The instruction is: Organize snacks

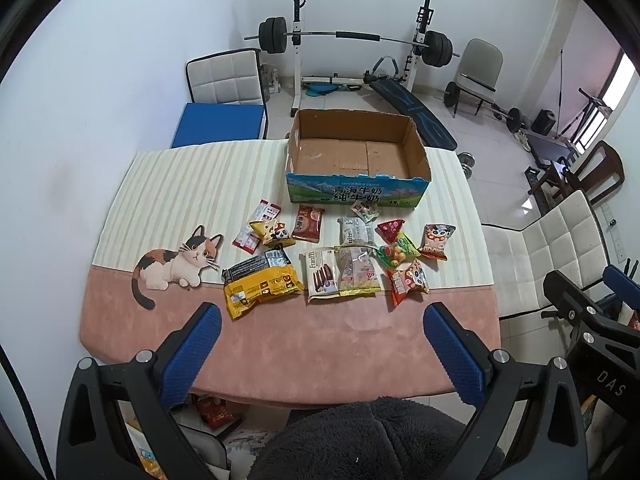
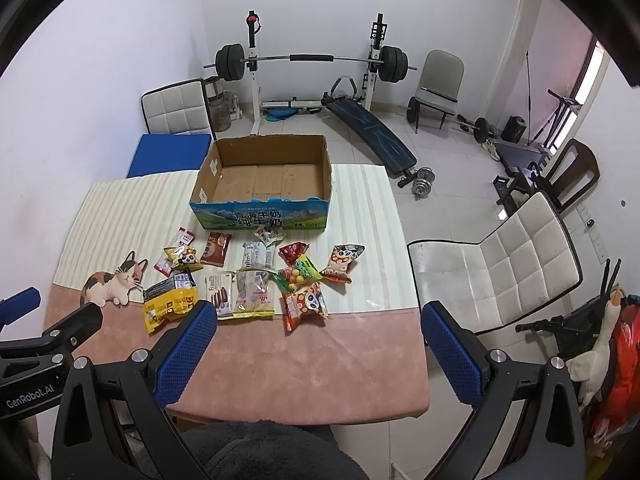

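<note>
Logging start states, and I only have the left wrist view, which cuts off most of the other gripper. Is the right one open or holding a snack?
Observer: Open. The right gripper has its fingers spread wide with nothing between them, above the pink near edge of the table.
Operator: Is there anything past the white chair on that side?
Observer: Yes. To the right of the white chair, a white plush goose leans against something red.

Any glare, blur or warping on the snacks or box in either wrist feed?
Left wrist view: snack packets sharp, evenly lit, no glare; cardboard box edges bow from fisheye. Right wrist view: equally sharp; window slightly blown out, table edge curved.
</note>
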`<state>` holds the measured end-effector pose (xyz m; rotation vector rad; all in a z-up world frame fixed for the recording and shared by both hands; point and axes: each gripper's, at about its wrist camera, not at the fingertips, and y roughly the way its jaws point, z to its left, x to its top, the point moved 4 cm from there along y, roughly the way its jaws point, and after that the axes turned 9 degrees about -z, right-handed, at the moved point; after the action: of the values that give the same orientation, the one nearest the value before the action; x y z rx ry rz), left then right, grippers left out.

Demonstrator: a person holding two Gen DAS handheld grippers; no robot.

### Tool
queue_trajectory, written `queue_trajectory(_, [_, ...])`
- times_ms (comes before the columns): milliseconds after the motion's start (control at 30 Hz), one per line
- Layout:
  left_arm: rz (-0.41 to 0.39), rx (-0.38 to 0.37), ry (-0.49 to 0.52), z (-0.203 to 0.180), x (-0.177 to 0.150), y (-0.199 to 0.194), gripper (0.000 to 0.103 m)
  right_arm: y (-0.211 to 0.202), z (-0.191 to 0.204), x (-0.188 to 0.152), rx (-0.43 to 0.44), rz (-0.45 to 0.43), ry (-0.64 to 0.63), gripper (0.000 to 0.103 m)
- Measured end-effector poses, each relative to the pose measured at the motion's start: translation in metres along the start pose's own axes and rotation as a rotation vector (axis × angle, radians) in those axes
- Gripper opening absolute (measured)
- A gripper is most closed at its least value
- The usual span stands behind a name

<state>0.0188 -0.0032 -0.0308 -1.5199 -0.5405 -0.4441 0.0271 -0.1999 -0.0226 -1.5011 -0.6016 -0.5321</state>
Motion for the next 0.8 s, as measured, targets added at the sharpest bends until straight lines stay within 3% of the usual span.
queue_trajectory(800, [-0.004,-0.002,0.005,-0.001,0.0047,-0.0008,0.103,0.0003,0.006,0.0019,0.003,-0.003,0.006,0.103])
